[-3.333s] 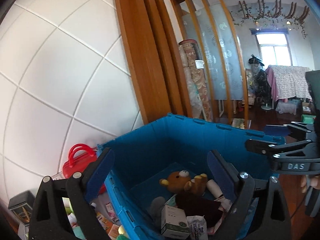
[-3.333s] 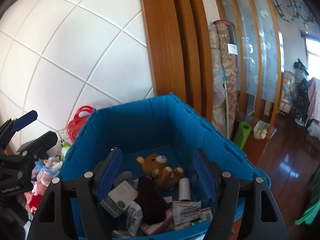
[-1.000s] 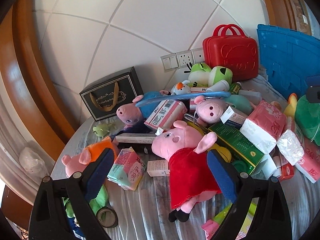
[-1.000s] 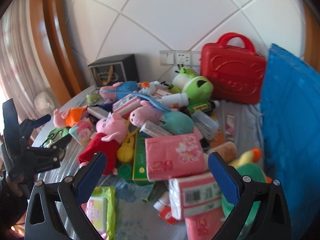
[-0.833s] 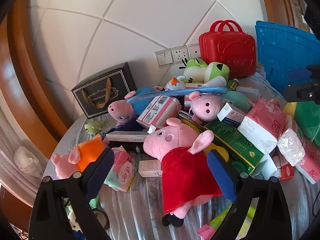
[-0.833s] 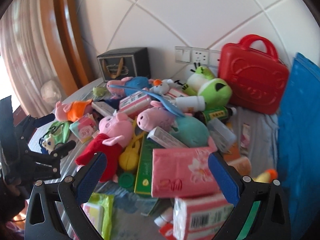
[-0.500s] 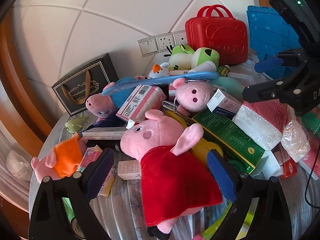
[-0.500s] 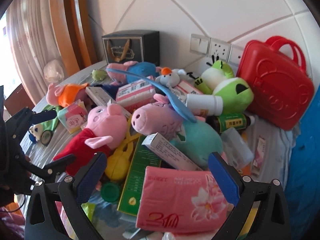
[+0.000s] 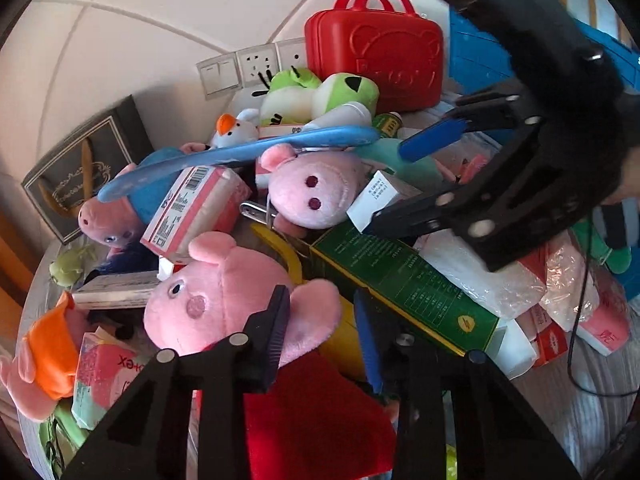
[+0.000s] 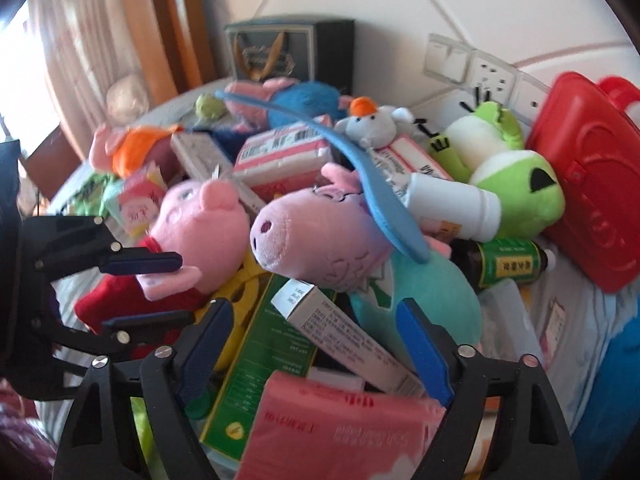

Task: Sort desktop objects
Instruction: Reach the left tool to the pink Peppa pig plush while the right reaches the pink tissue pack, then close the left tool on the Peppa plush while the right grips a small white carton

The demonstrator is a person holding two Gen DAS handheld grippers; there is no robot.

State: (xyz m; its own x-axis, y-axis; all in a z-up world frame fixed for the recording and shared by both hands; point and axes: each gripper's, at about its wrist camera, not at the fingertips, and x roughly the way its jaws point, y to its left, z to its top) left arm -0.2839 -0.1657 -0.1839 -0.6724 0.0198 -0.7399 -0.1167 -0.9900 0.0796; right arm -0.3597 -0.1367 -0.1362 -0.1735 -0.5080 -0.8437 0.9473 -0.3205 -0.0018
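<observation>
A pink pig plush in a red dress [image 9: 224,300] lies at the front of a pile of toys and boxes. My left gripper [image 9: 320,328] has its jaws narrowed around the pig's ear and arm, touching the plush; it shows at the left of the right wrist view [image 10: 140,292]. My right gripper [image 10: 316,344] is open above a white and grey carton [image 10: 340,336], in front of a second pig plush [image 10: 316,236] with a teal body. It shows at the right of the left wrist view [image 9: 404,184].
A green box [image 9: 404,288], pink tissue packs [image 10: 340,424], a red toy suitcase [image 9: 376,44], a green frog plush [image 9: 316,92], a long blue shoehorn [image 9: 240,152], a white bottle [image 10: 452,204] and a black gift bag [image 9: 80,160] crowd the table. A blue crate [image 9: 476,56] stands at the right.
Both grippers moved down and in toward the pile. My left gripper's jaws went from wide open to narrowed around the red-dress pig. My right gripper stayed open.
</observation>
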